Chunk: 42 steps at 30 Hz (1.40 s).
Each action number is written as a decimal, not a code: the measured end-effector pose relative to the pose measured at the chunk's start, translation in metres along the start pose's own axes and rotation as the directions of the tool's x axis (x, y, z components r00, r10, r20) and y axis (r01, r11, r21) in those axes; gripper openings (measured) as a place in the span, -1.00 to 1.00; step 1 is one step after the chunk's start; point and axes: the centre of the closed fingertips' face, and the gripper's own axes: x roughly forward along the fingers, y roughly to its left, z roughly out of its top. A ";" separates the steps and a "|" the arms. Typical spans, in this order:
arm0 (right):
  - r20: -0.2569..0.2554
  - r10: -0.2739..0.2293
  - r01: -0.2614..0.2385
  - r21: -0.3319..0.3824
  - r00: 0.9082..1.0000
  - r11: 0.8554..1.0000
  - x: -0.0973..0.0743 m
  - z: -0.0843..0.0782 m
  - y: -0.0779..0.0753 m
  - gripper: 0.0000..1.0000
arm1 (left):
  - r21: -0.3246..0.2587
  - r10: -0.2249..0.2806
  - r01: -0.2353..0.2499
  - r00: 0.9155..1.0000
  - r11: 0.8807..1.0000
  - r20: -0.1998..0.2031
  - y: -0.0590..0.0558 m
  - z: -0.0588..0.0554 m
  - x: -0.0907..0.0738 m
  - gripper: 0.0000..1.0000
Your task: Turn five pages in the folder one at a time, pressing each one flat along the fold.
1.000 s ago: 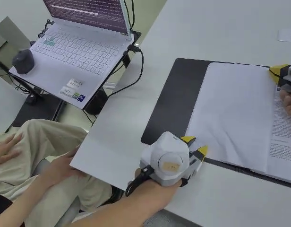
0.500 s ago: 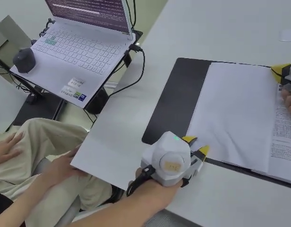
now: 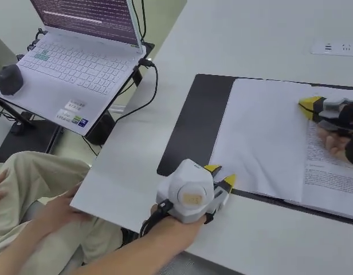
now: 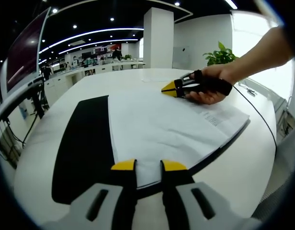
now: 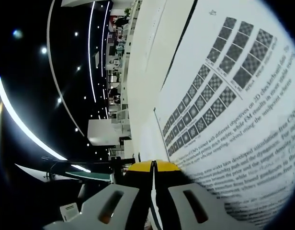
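Left gripper (image 3: 221, 175), jaws a slit apart and empty, sits at the near edge of the open folder (image 3: 191, 132). Farther off, right gripper (image 3: 310, 105), jaws pressed together, lies on the fold (image 3: 304, 172). The fold runs from there back toward the near edge, so the right is closer.

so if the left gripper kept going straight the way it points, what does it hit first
Probably the blank white page in the open folder: the left gripper sits at its near edge, pointing across it. Its height above the paper is unclear.
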 end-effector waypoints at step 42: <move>-0.290 0.018 -0.018 0.005 0.957 1.000 -0.113 -0.173 -0.043 -1.00 | 0.014 -0.008 0.009 1.000 1.000 -0.006 0.000 0.000 -0.002 -0.66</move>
